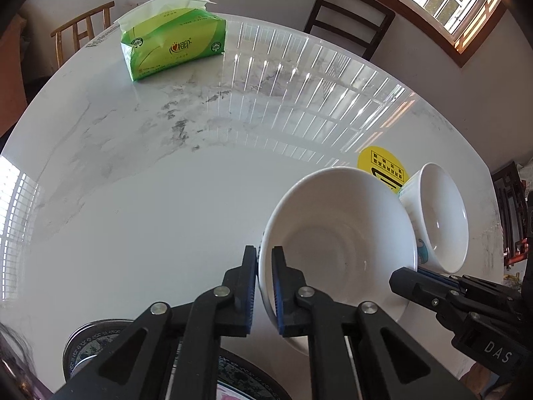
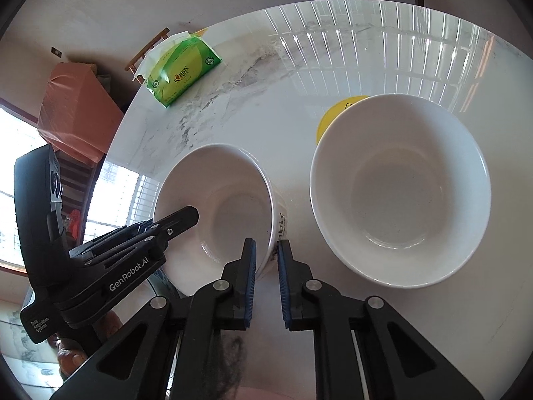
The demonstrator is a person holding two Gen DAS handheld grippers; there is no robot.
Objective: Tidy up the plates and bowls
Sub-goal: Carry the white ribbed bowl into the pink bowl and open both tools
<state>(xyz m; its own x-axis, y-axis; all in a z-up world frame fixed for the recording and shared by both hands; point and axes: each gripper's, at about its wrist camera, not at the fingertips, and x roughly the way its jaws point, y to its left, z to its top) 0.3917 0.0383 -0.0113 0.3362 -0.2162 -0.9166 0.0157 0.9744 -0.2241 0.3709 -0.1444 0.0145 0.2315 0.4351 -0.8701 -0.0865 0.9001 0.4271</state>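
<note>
Two white bowls stand upright side by side on the white marble table (image 1: 140, 200). My left gripper (image 1: 265, 256) is shut on the left rim of the nearer bowl (image 1: 336, 233), one pad inside and one outside. The right gripper (image 2: 266, 250) is shut on the opposite wall of that same bowl (image 2: 216, 206), which has dark print on its outside. Each gripper also shows in the other's view: the right gripper (image 1: 404, 276) at the bowl's right edge, the left gripper (image 2: 191, 215) over its left rim. The second bowl (image 2: 399, 186) (image 1: 439, 216) sits just to the right, untouched.
A green tissue pack (image 1: 173, 46) lies at the far side of the table. A yellow round sticker (image 1: 379, 163) shows behind the bowls. Dark patterned plates (image 1: 83, 343) sit at the near edge under my left gripper. Chairs (image 1: 349, 16) stand around the table.
</note>
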